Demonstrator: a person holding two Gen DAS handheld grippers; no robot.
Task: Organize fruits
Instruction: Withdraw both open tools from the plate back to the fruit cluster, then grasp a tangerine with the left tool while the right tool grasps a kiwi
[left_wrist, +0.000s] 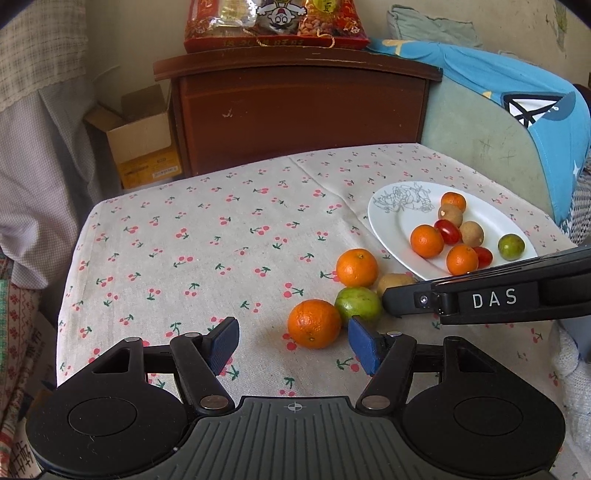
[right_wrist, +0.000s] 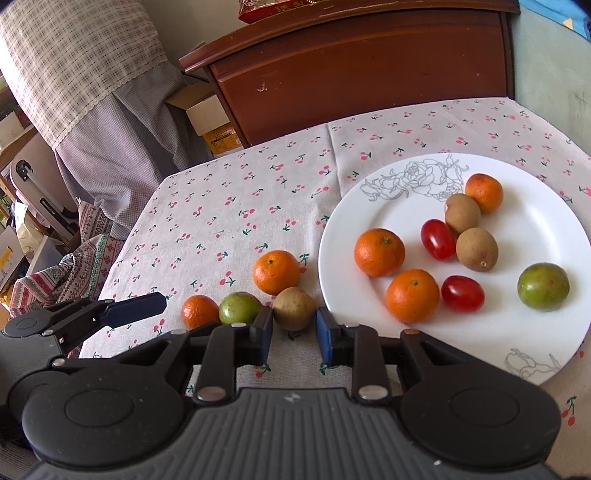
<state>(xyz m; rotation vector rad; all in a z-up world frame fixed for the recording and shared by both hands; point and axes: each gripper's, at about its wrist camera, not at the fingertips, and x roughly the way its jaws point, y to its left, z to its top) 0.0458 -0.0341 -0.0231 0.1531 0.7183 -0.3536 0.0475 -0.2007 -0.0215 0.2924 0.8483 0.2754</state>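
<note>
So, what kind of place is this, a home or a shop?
Most likely a home, perhaps a bedroom. A wooden cabinet stands behind the cloth-covered table, a pillow lies beside it, and fruit sits on a plate.

Open left tool (left_wrist: 293, 345) near orange (left_wrist: 314, 324)

Five mandarins: three on the white plate (right_wrist: 554, 221) at (right_wrist: 379, 252), (right_wrist: 412, 295) and (right_wrist: 484, 192), two on the counter at (right_wrist: 276, 272) and (right_wrist: 200, 311). Two green limes (right_wrist: 543, 286), (right_wrist: 239, 308). Three brown longans (right_wrist: 477, 249), (right_wrist: 462, 213), (right_wrist: 294, 308). Two cherry tomatoes (right_wrist: 437, 239), (right_wrist: 462, 293).
</note>
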